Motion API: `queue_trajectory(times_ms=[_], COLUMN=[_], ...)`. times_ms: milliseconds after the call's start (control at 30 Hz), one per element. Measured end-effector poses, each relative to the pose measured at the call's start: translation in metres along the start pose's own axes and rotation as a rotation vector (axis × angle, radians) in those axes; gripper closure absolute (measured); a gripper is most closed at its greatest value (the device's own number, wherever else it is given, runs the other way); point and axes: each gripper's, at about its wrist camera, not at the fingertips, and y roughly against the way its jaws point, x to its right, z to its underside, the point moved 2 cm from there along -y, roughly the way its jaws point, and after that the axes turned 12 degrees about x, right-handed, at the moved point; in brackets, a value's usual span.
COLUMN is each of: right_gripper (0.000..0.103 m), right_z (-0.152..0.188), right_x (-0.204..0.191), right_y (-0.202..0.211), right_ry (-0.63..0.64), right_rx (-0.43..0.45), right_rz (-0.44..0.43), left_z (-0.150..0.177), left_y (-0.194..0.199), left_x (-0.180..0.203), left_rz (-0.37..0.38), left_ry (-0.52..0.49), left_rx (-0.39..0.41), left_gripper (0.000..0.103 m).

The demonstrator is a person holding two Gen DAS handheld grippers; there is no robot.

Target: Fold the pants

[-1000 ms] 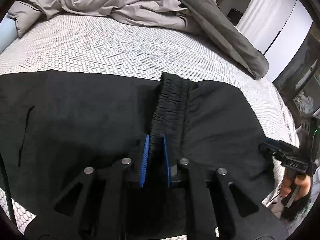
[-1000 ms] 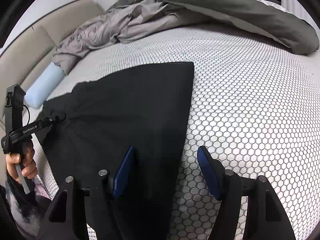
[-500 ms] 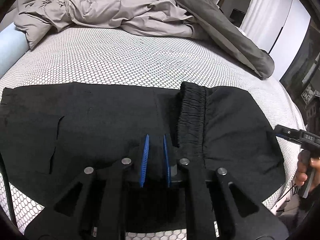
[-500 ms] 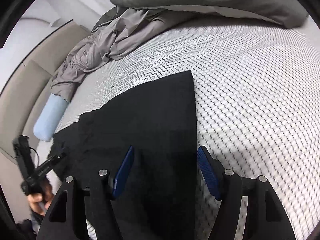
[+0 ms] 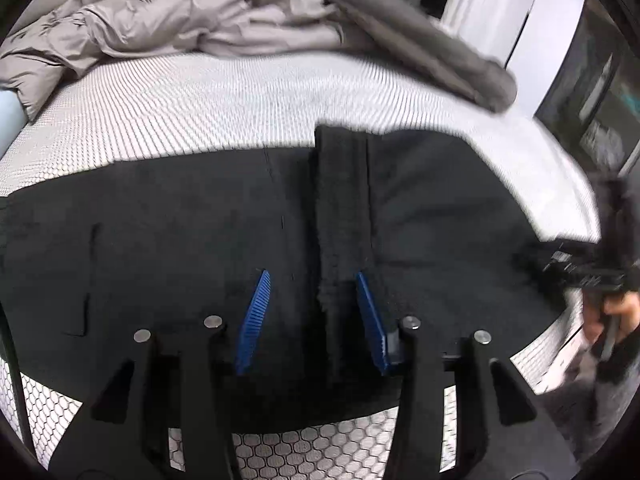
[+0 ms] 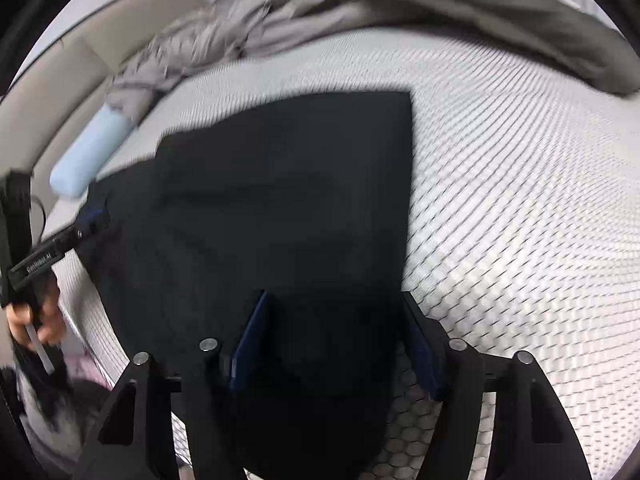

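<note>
Matt black cloth pants (image 5: 168, 216)

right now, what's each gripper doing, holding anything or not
left gripper: jaws opening, the black pants waistband between them, not pinched.
right gripper: open over the pants' edge, holding nothing.

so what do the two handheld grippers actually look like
Both are black frames with silver rivets and ribbed blue finger pads: the left gripper and right gripper. Seen from the right wrist, the left one's arm carries white lettering, too blurred to read, with a thin dark cable beside it.

Black pants (image 5: 160, 216), white honeycomb-patterned mattress (image 5: 200, 104), grey duvet (image 5: 180, 20).
</note>
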Motion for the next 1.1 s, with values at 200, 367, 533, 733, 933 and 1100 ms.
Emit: queue_trajectory(times_ms=[200,367,533,733,933,1100], right_gripper=[0.044,0.047,0.082,0.059,0.048,0.058], right_z=[-0.012,-0.008,-0.020,-0.007,0.000,0.021], right_x=[0.017,0.011,-0.003,0.015,0.007,-0.005], right_y=[0.003,-0.012,0.002,-0.023,0.015,0.006], right_ry=[-0.135,-0.076,-0.016,-0.059,-0.028,0.101], right_rx=[0.051,0.029,0.153,0.022,0.016,-0.053], right_rz=[-0.109,-0.069,-0.066,-0.033,-0.106,-0.109], left_z=[0.007,0.010,0.011,0.012,0.002,0.002], left_y=[-0.007,-0.008,-0.012,-0.016,-0.003,-0.014], left_x=[-0.004,-0.008,0.003,0.004,0.008,0.025], left_rz=[0.029,0.114,0.102,0.066,0.061,0.041], left_ry=[0.011,0.091,0.067,0.056,0.077,0.008], left_rx=[-0.050,-0.080,-0.079,-0.072,0.006,-0.022], left_gripper=[0.061,0.061,0.059,0.047,0.046,0.045])
